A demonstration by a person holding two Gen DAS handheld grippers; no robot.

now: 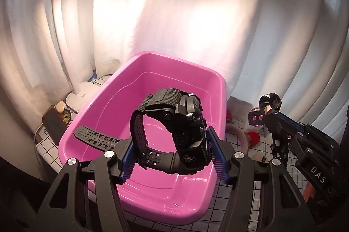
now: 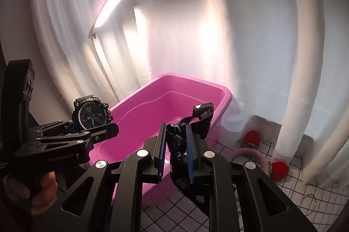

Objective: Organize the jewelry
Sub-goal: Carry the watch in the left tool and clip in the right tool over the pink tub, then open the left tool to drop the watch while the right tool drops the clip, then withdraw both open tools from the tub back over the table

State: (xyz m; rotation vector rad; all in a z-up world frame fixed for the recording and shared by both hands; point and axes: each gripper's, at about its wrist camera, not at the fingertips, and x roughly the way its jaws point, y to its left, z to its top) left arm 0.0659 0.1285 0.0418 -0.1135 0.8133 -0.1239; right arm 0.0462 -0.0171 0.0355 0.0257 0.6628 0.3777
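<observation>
My left gripper (image 1: 172, 144) is shut on a black sport watch (image 1: 174, 123) and holds it above the pink plastic tub (image 1: 152, 201); one strap end sticks out to the left. The watch face also shows in the right wrist view (image 2: 90, 115), left of the tub (image 2: 192, 83). My right gripper (image 2: 175, 134) is shut on a black patterned fabric band (image 2: 202, 116) at the tub's near right edge. That band also shows in the left wrist view (image 1: 269, 102), held right of the tub.
White curtains hang behind the tub. A lit desk lamp (image 2: 109, 7) stands at the back left. A pink headband with red pompoms (image 2: 279, 170) lies on the white grid tablecloth at the right. A dark box (image 1: 53, 125) and small items sit left of the tub.
</observation>
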